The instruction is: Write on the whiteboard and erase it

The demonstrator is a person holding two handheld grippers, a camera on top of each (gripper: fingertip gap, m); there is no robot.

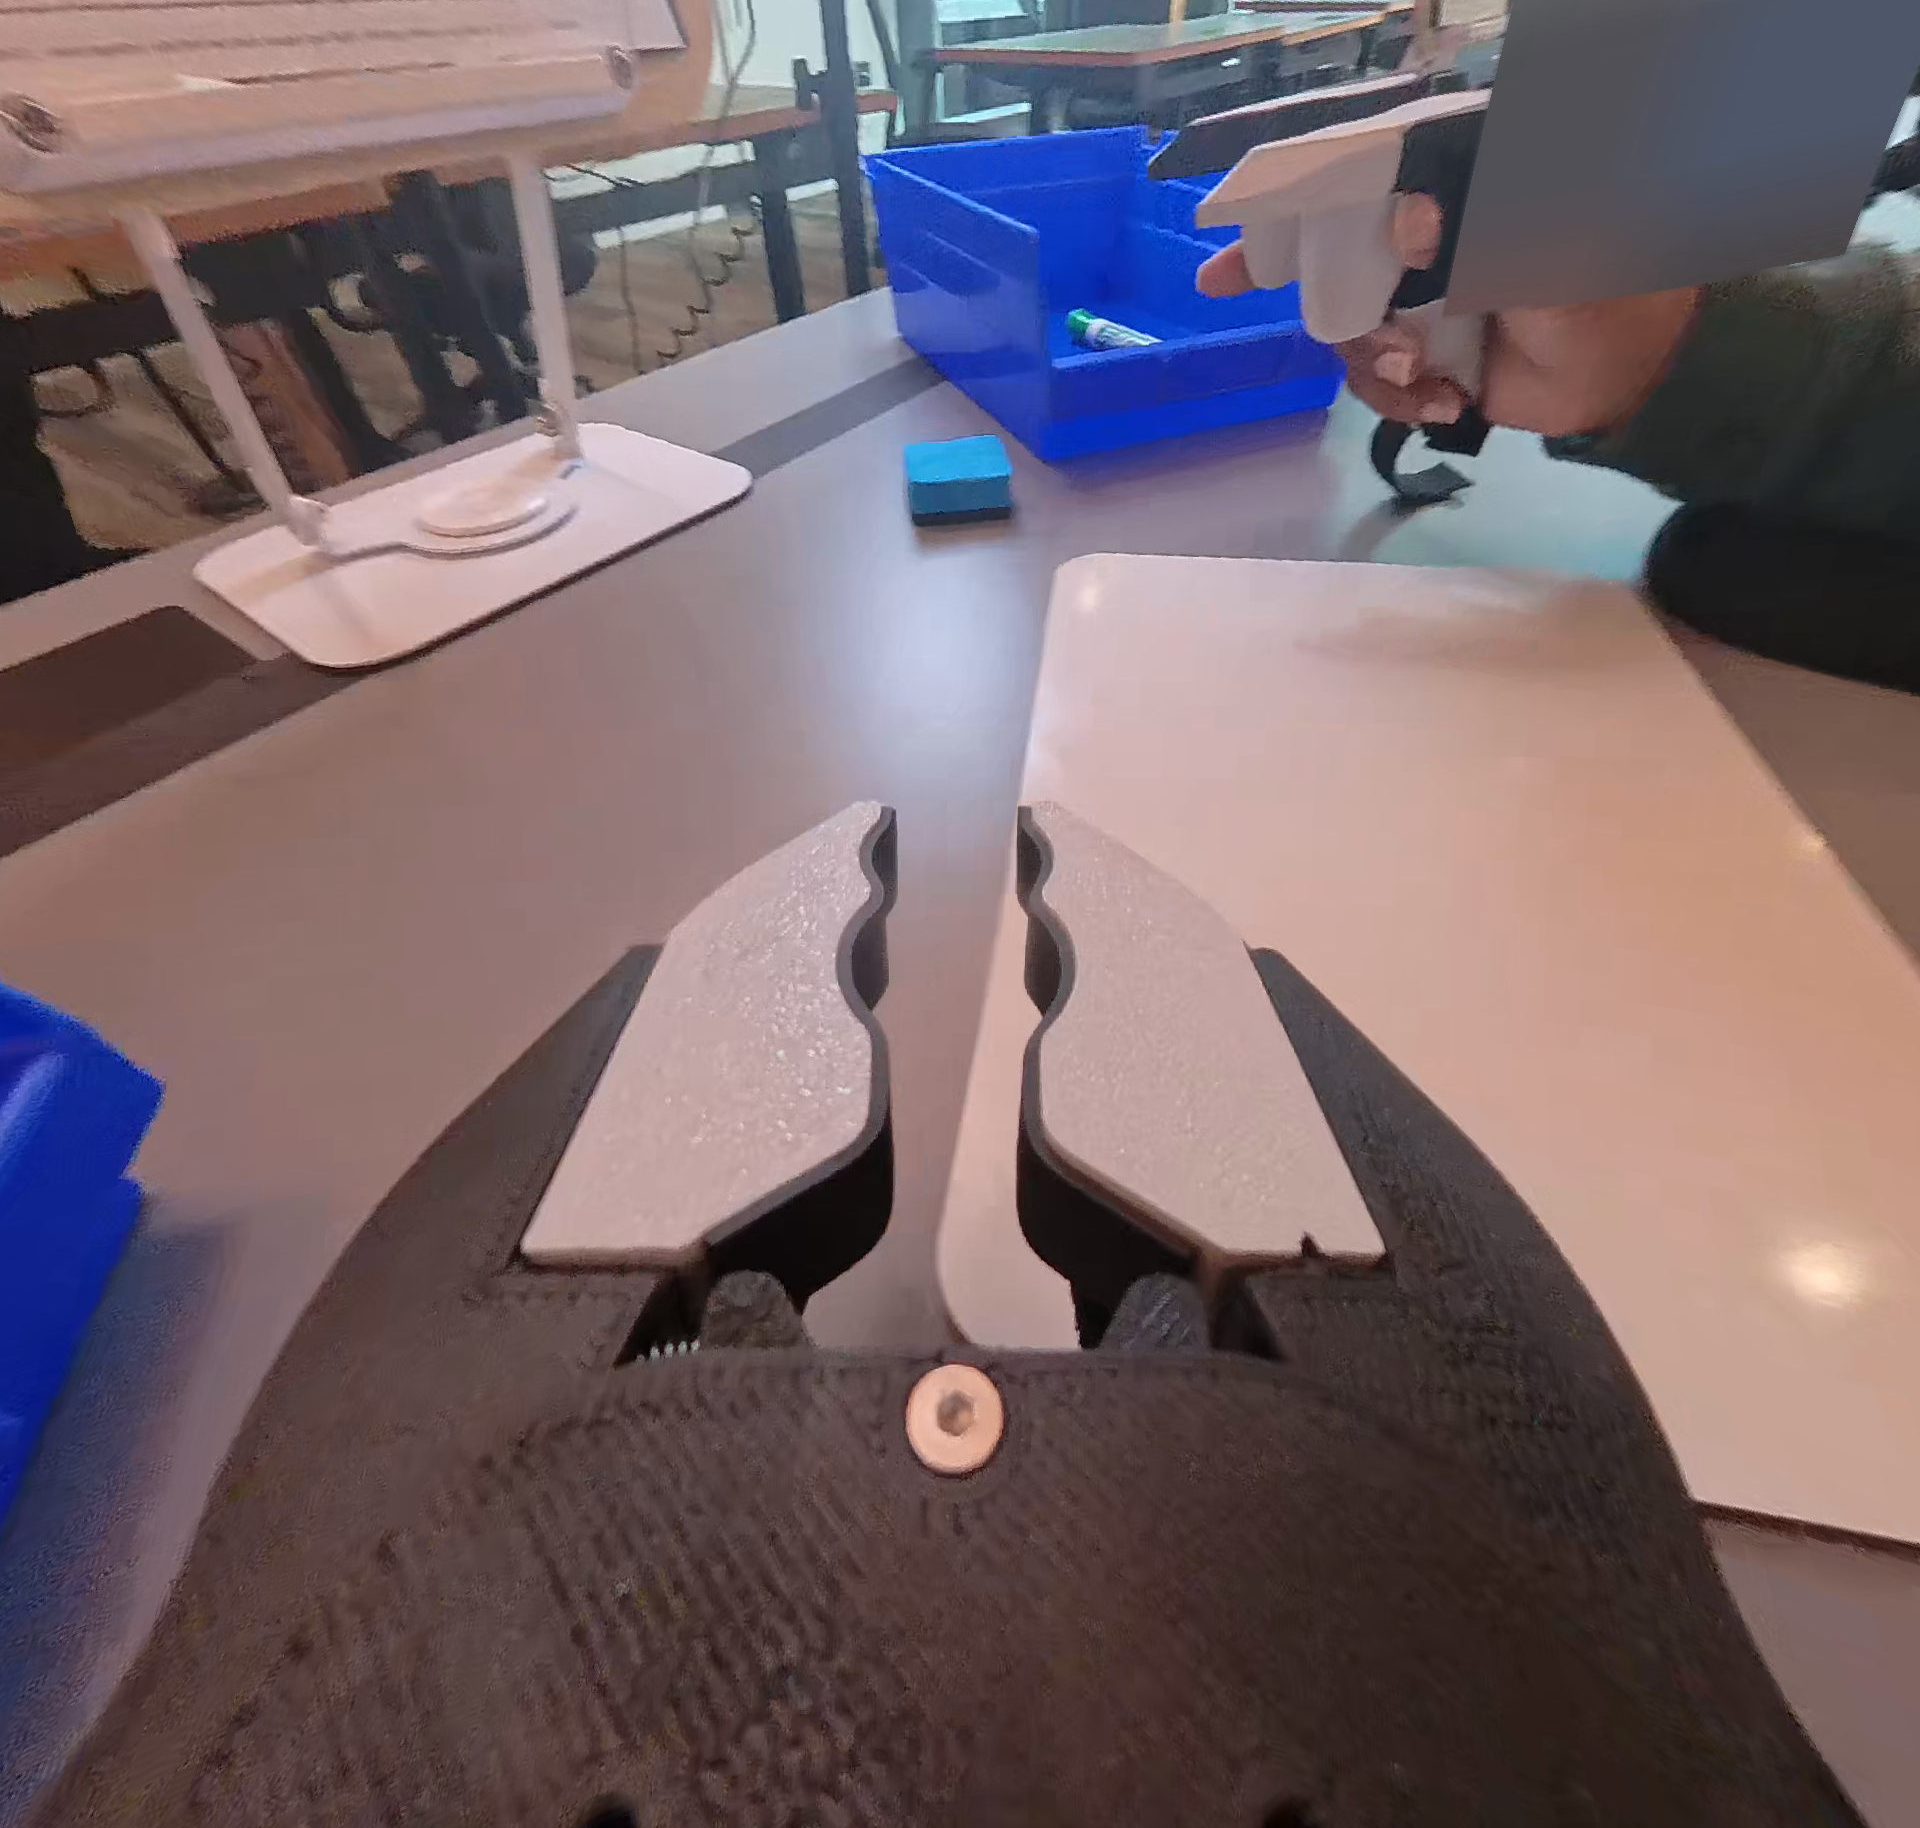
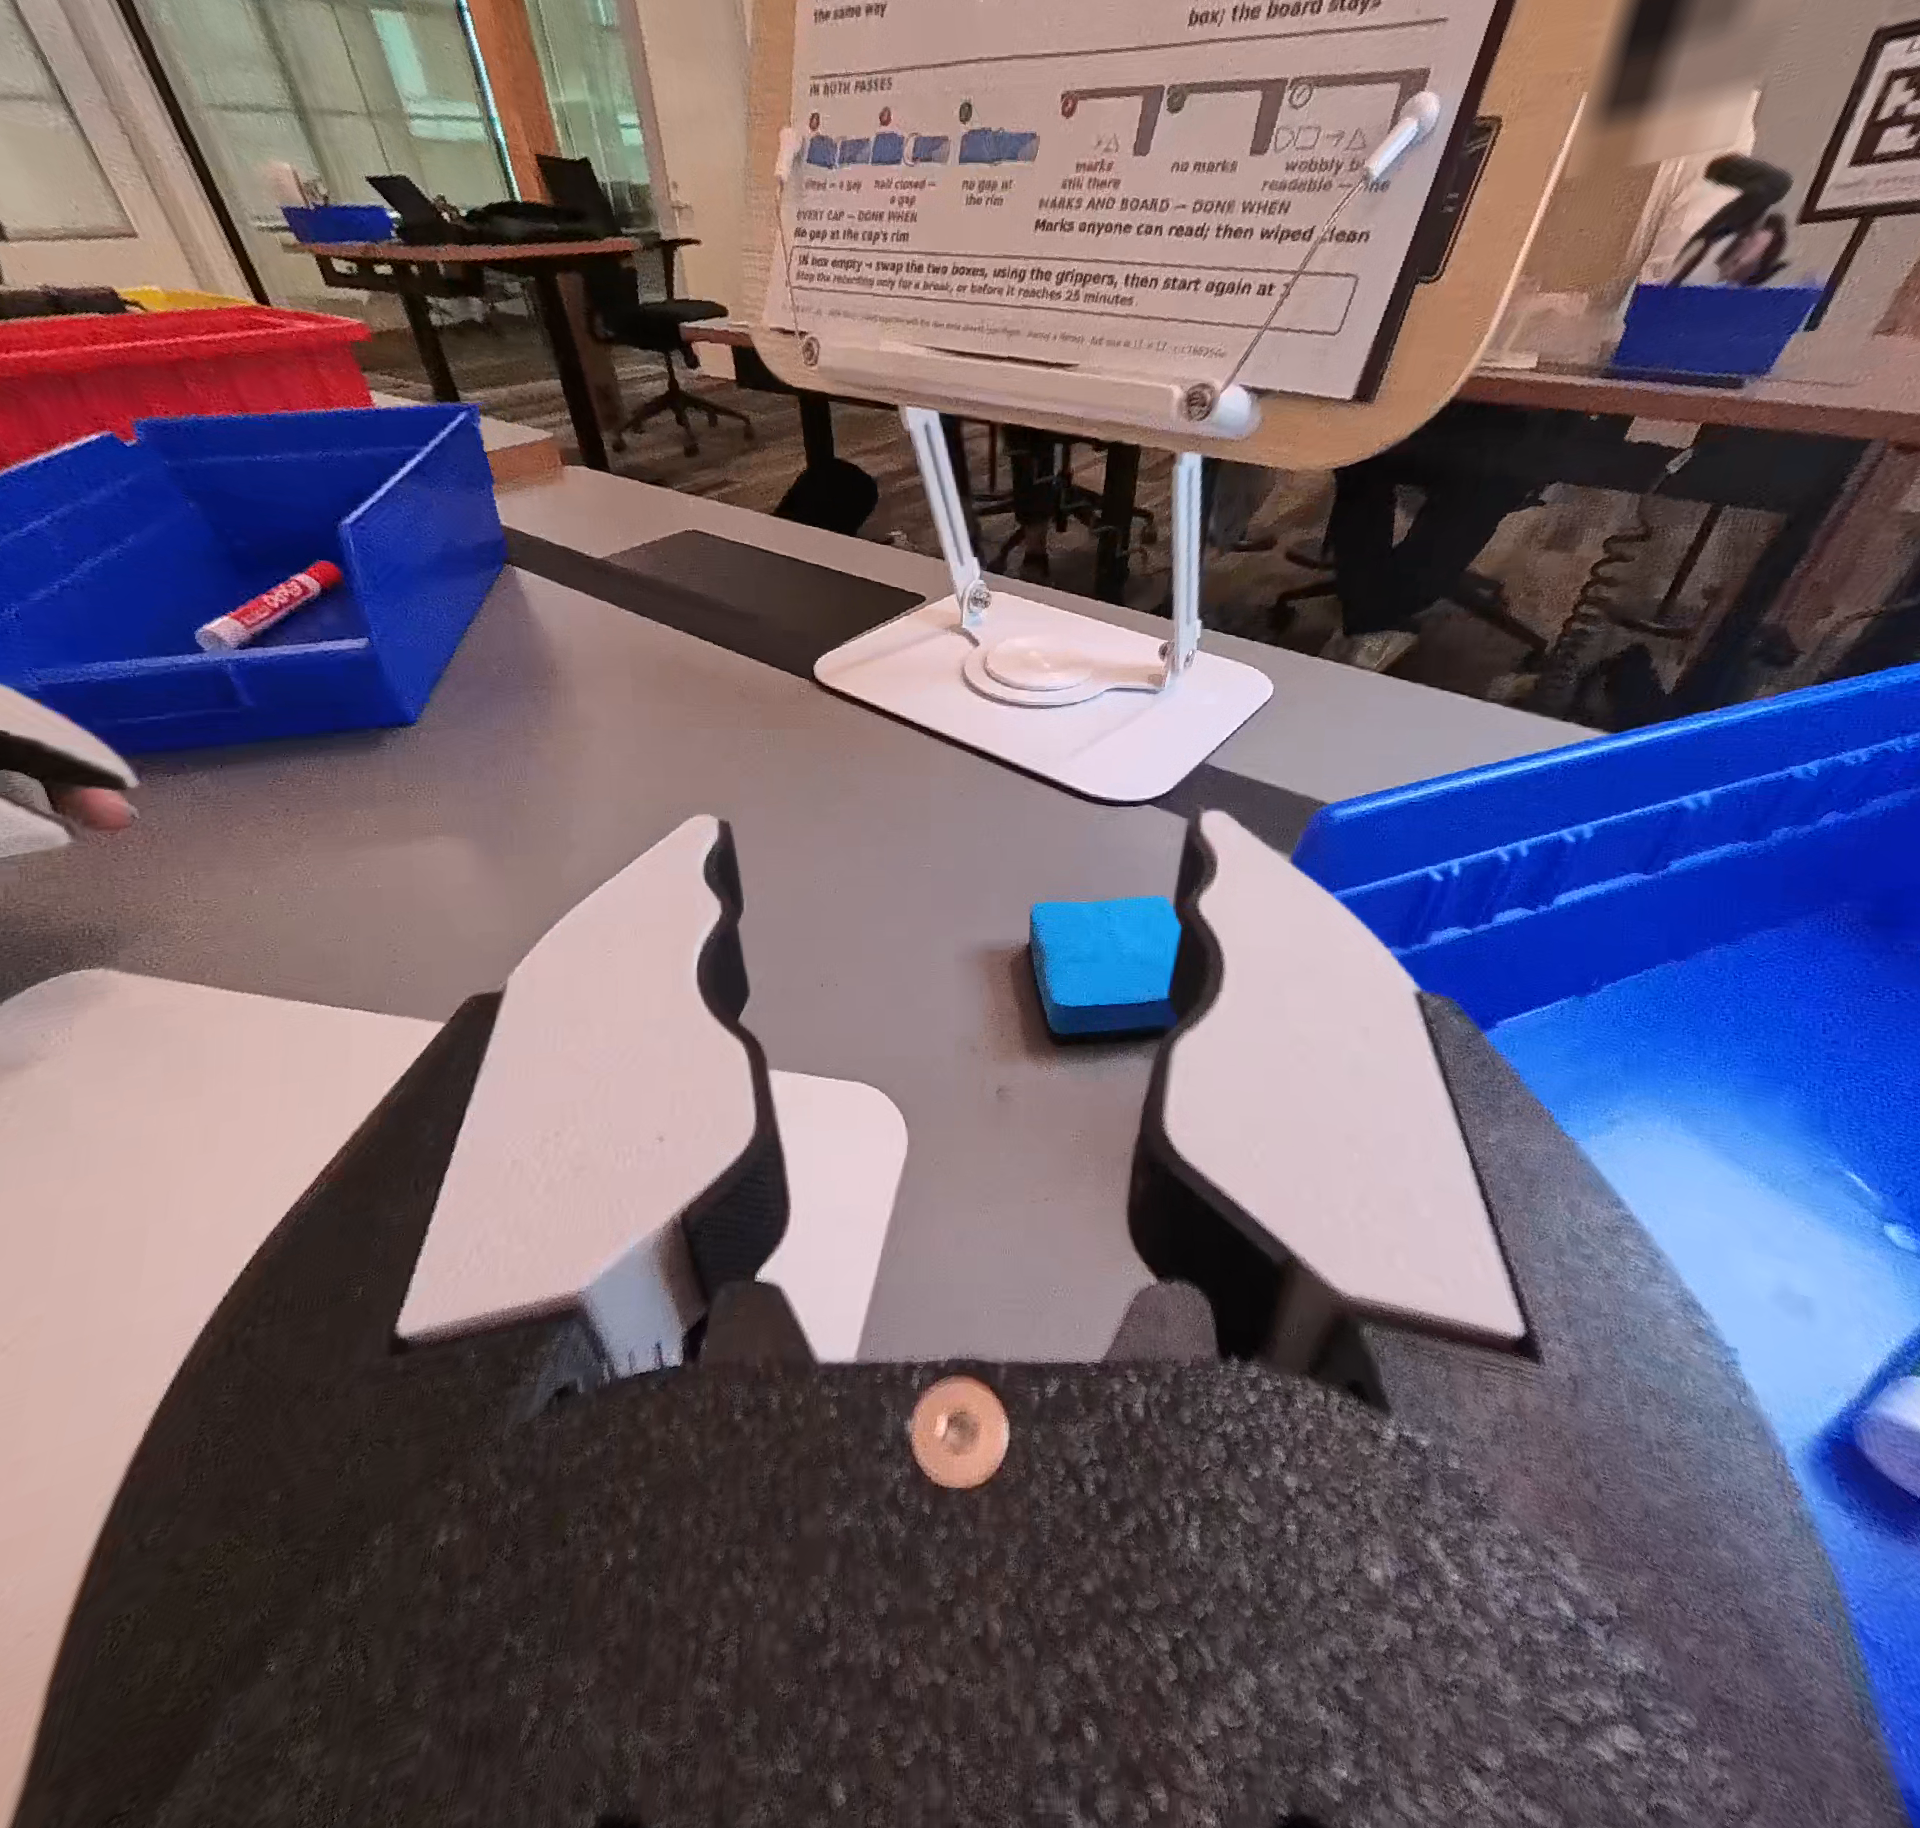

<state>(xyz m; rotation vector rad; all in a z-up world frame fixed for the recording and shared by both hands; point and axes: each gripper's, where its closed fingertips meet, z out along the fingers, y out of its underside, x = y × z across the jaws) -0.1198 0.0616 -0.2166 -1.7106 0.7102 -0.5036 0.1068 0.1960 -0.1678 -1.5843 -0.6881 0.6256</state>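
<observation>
With the left gripper (image 1: 954, 822) narrowly parted and empty above the blank whiteboard's (image 1: 1455, 947) left edge, the right gripper (image 2: 956, 833), spread wide, should centre on the blue eraser (image 2: 1103, 957) by its right fingertip before closing.

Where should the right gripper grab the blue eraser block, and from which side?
Probably from above, fingers on two opposite side walls of the eraser. It lies flat on the table with a dark base under the blue foam, apart from the bin and whiteboard, so all sides look reachable. The right gripper is open.
</observation>
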